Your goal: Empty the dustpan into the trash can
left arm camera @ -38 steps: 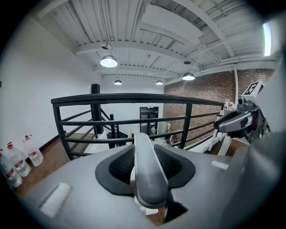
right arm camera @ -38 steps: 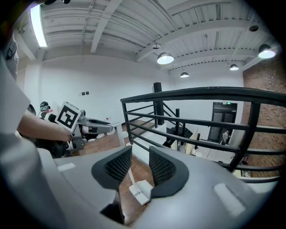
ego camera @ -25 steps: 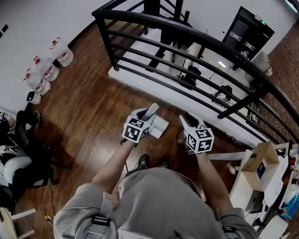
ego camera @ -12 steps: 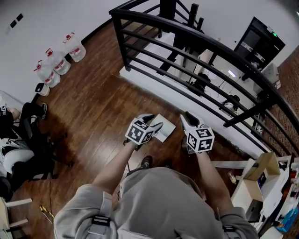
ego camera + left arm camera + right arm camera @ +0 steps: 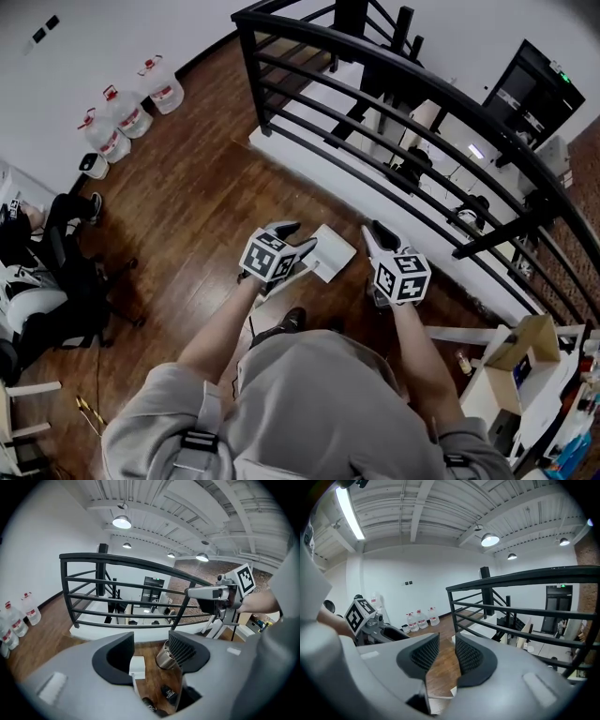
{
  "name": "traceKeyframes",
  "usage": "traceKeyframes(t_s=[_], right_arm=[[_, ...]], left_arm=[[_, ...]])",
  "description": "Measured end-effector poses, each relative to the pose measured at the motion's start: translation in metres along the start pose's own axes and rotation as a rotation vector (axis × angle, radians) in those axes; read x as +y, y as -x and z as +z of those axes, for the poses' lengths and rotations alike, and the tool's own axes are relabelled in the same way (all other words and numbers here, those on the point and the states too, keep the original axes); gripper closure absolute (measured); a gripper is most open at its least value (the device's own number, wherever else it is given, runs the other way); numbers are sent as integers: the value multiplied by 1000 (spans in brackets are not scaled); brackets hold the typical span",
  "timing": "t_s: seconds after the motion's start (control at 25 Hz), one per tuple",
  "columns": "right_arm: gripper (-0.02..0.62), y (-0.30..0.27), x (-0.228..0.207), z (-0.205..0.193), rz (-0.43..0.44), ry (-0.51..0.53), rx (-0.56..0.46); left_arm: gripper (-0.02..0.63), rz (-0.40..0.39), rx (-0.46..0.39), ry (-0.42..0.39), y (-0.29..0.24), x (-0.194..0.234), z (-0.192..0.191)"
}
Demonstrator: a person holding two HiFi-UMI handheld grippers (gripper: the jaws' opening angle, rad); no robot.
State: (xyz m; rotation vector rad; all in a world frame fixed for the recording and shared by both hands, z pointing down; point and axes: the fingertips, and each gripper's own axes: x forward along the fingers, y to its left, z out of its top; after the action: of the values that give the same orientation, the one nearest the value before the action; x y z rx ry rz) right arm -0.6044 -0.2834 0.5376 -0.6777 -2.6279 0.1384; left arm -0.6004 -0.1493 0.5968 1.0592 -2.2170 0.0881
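Left tool (image 5: 294, 240) has just been opening, its jaws wide and empty. Right tool (image 5: 444, 652) has just narrowed, also empty. White dustpan (image 5: 330, 251) apparently lies on the floor (image 5: 206, 206) just beyond, metal trash can (image 5: 165, 656) beside it, railing (image 5: 394, 122) behind.

The room was evenly bright under white ceiling light: a round pendant lamp (image 5: 122, 522) glared at eleven o'clock in the left gripper view, and a long strip light (image 5: 349, 513) burned white toward ten o'clock in the right gripper view. Both gripper views bulged like fisheyes, black at the corners, the near foreground blurred around six o'clock. In the head view the railing (image 5: 251, 75) bowed, and the wood floor (image 5: 187, 206) carried a dull sheen with soft shadows.
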Motion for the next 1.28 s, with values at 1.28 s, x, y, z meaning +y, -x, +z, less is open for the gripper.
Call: traceKeyframes(t_s=[1.28], right_arm=[[595,77,-57,151,111,62,-273]], left_arm=[[600,-132,-457,-335,-24,-126,227]])
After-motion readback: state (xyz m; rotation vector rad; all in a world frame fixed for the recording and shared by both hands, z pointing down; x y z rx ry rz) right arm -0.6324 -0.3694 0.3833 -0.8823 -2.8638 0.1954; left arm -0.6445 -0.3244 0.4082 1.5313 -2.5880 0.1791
